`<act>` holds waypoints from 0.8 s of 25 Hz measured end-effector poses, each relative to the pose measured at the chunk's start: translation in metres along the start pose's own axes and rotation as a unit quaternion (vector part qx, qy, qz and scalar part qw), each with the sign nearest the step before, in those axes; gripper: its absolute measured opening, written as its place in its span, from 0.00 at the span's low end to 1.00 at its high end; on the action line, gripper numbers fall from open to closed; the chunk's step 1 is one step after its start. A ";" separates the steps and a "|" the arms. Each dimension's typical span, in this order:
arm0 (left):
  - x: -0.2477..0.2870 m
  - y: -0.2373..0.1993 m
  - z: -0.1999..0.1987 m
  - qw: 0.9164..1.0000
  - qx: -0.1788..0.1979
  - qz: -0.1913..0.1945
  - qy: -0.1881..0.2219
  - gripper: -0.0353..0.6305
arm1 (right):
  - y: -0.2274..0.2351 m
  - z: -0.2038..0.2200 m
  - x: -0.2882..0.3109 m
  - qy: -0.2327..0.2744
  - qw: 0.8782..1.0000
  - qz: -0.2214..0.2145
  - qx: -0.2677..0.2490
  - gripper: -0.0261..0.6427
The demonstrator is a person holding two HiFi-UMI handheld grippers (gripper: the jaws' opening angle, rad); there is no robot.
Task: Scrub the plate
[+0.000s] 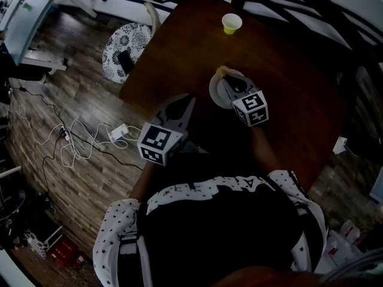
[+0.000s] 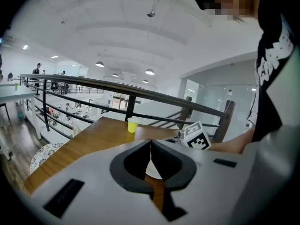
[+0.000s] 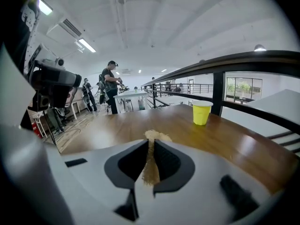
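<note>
Both grippers are closed: the right gripper [image 3: 151,144] pinches a tan sponge [image 3: 155,136] between its fingers at the white plate [image 1: 216,94] on the wooden tabletop [image 1: 287,88], while the left gripper [image 2: 150,143], beside the plate, grips nothing.

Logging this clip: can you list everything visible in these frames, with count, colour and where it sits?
table: one, dark brown wood, centre of the head view
plate: one, white, on the table below the right gripper
cup: one, yellow, on the table's far end
scrub pad: one, tan, at the plate's far rim
railing: one, black, beyond the table
patterned seat: one, white and dark, on the floor left of the table
cables: several, white and black, on the wood floor
bystanders: several, far background
left gripper: one, grey, shut, empty, by the table's near edge
right gripper: one, grey, shut on the scrub pad
</note>
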State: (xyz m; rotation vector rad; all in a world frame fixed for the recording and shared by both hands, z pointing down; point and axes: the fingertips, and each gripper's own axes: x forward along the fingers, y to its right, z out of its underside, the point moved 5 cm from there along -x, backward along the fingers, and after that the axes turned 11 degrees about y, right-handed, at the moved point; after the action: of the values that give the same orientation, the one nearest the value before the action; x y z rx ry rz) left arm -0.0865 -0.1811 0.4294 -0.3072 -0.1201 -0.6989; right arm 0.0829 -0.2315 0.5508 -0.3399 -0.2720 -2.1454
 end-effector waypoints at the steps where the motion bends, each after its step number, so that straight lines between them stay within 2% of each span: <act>1: 0.000 -0.003 -0.001 1.000 -0.003 -0.005 0.003 0.07 | 0.001 0.002 0.002 -0.003 1.000 -0.001 -0.003 0.11; 6: 0.003 -0.009 -0.004 1.000 0.006 -0.006 0.002 0.07 | 0.000 0.008 0.008 -0.020 1.000 -0.016 -0.005 0.11; 11: 0.007 -0.005 -0.003 1.000 0.002 0.000 0.001 0.07 | -0.002 0.009 0.006 -0.022 0.999 -0.026 -0.007 0.11; 20: 0.005 -0.005 -0.007 1.000 -0.001 -0.005 0.006 0.07 | -0.014 0.009 0.002 -0.055 0.997 -0.049 -0.018 0.11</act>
State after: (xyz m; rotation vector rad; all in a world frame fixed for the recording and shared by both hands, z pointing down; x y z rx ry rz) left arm -0.0855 -0.1901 0.4252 -0.3040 -0.1097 -0.7116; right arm 0.0718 -0.2221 0.5589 -0.4756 -0.3182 -2.2344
